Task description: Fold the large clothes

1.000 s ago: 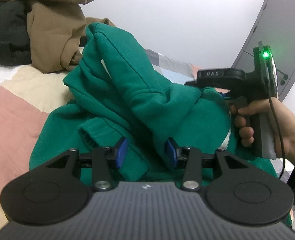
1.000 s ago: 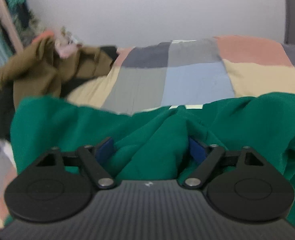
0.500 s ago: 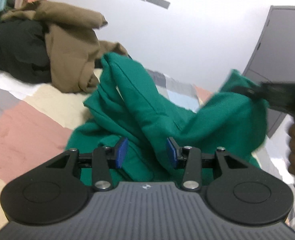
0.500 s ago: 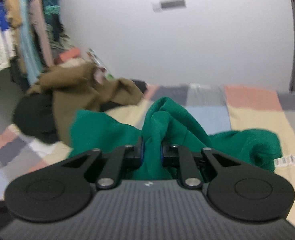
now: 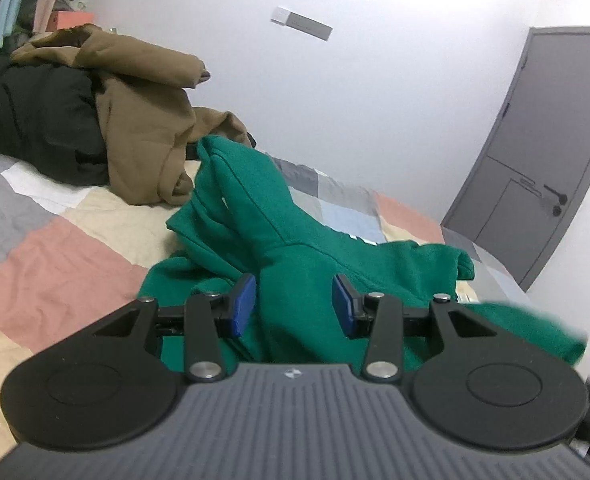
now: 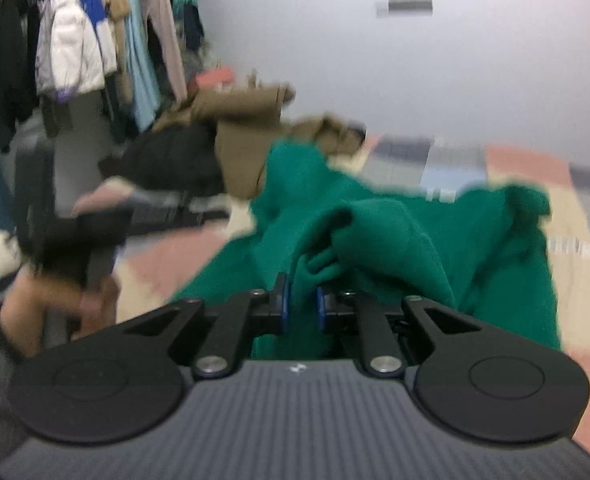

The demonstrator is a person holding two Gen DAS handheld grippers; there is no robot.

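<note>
The green fleece hooded sweatshirt (image 5: pixel 295 248) is being held up off the patchwork quilt of pink, cream, grey and blue squares (image 5: pixel 55 264), bunched and partly draped, directly ahead of both tools. A thick fold of it is being carried between the blue pads of the left gripper (image 5: pixel 293 306), whose jaws are standing about half apart; whether the pads are actually pressing the cloth cannot be told from the left wrist view. The right gripper (image 6: pixel 300 304) is being kept nearly closed, and a narrow pinch of the green fabric (image 6: pixel 375 240) is being clamped between its pads.

From the left tool, the garment is being stretched forward and to the right, its long axis running from the raised hood, far ahead and slightly left, down to a cuff or hem end at the right. From the right tool, the bulk is lying ahead and to the right, while the person's other hand (image 6: pixel 55 292) is seen low at the left, blurred. The right-hand end of the garment is judged to be nearer the right gripper, so spreading would probably be done by drawing the two grips apart along that axis.

A brown garment (image 5: pixel 143 120) and a black one (image 5: pixel 35 120) are being left piled far ahead to the left.
</note>
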